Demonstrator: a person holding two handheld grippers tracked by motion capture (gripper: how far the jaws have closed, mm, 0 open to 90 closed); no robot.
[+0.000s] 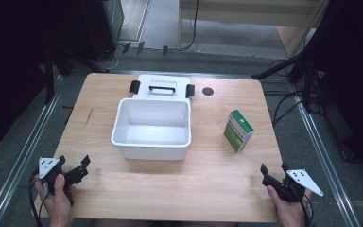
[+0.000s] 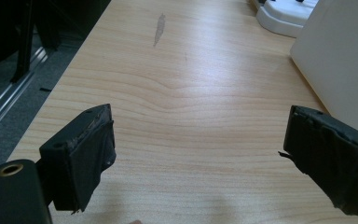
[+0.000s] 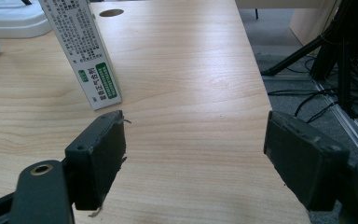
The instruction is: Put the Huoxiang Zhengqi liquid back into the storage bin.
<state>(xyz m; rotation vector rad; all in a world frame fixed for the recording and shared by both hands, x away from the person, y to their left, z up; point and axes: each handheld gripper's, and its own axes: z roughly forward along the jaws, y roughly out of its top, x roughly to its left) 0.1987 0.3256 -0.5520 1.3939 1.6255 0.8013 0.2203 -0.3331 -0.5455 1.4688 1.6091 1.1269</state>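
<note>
Both tongs rest wide apart, gripping nothing: left tongs near-left of the white bin, right tongs near-right. The green box stands upright right of the bin on the desk. Likely next: right tongs approach squarely, clamp its narrow sides

Your forearms run off the bottom edge of the high view, and the white plastic lid with black latches sits partly hidden behind the open white plastic tub. In your right gripper view the upright green-and-white cardboard box loses its top to the frame edge, its fine print too small to read
</note>
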